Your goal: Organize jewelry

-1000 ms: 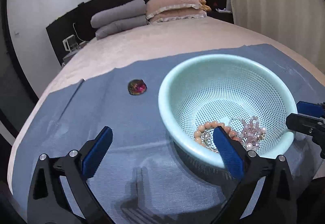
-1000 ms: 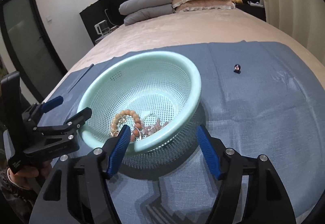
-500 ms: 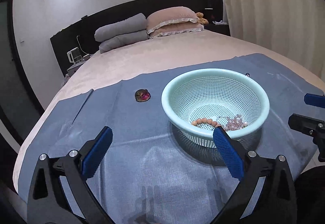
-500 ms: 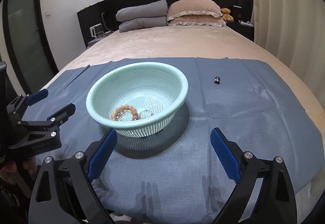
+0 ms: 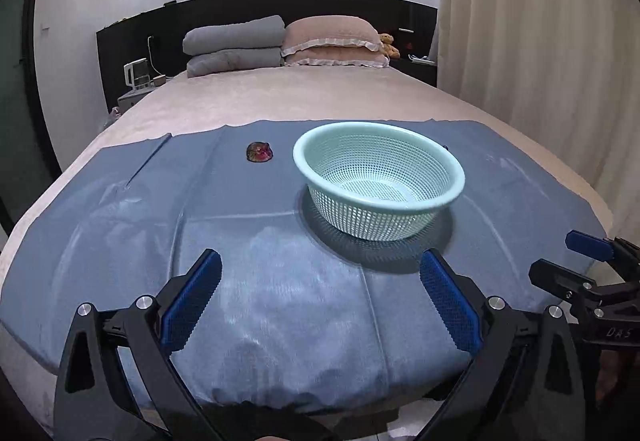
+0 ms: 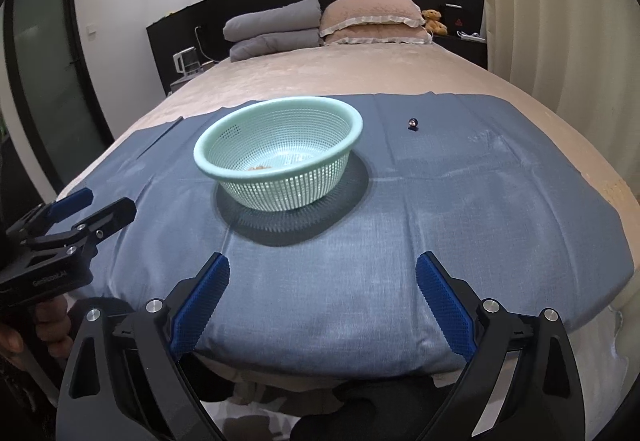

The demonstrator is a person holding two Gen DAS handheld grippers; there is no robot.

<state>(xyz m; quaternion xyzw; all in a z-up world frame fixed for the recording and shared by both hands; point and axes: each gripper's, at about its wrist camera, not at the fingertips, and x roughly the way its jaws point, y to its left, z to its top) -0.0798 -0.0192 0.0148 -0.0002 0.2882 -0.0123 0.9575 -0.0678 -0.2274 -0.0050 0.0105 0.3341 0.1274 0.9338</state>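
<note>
- The left gripper (image 5: pixel 320 295) is seen closest in the left wrist view. Its black arms end in blue bumpy pads, spread wide apart, and nothing is held between them.
- The right gripper (image 6: pixel 322 299) is shaped the same. Its pads are spread wide too, and nothing is gripped.
- A blue cloth (image 5: pixel 280 281) is laid flat over the foot of the bed (image 5: pixel 320 97). It looks soft, with a few folds.
- A round green basket (image 5: pixel 380 181) full of little holes is set on the cloth, ahead of both grippers and apart from them.
- A few orange beads (image 6: pixel 259 168) can be made out inside the basket only in the right wrist view.
- A small shiny reddish brooch (image 5: pixel 260 153) is shown clearly only in the left wrist view, left of the basket.
- A tiny dark round bead (image 6: pixel 413 123) is seen well only in the right wrist view, right of the basket.
- Grey and pink pillows (image 5: pixel 280 45) are stacked far back.
</note>
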